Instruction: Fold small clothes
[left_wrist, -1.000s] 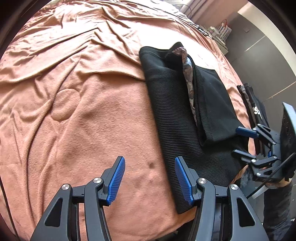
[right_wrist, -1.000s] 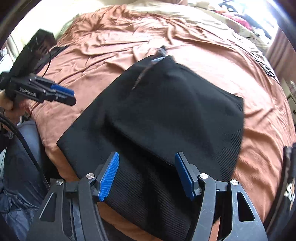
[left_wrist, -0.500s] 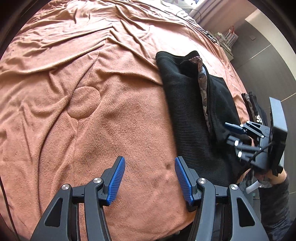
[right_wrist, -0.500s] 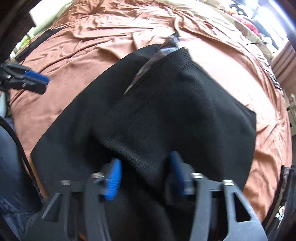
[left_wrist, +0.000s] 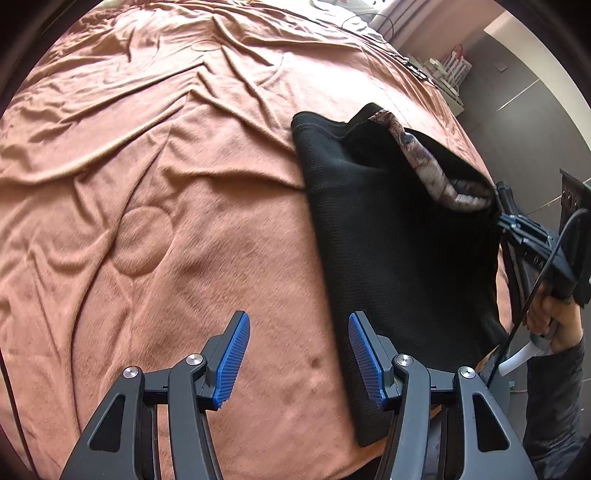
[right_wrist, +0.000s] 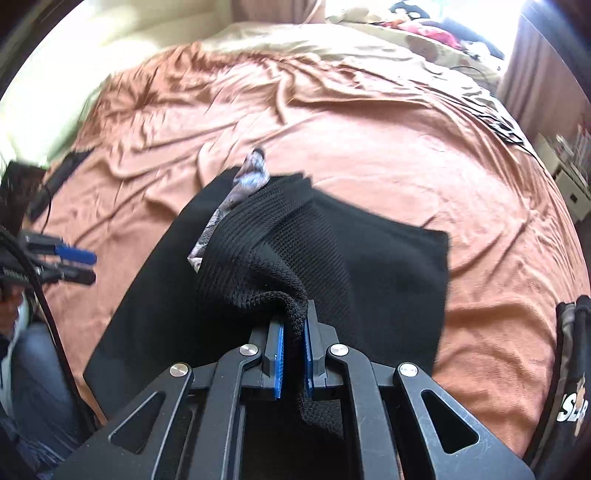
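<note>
Fold under way on the black garment (right_wrist: 369, 266)
It lies on the bed (left_wrist: 184, 184); right gripper (right_wrist: 293, 360) clamped on its near edge, lifting it; left gripper (left_wrist: 299, 358) apart, empty; fold unfinished

Bed (left_wrist: 184, 184) under rumpled rust-brown blanket (right_wrist: 369, 155); bright window light far right (right_wrist: 476, 14), grey panelled wall (left_wrist: 524, 122), cluttered low shelf (left_wrist: 448, 74).

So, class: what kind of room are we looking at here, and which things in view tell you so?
Most likely a bedroom: a wide bed under a rumpled rust-coloured bedspread, a black garment spread on it, and curtains at a bright window.
</note>
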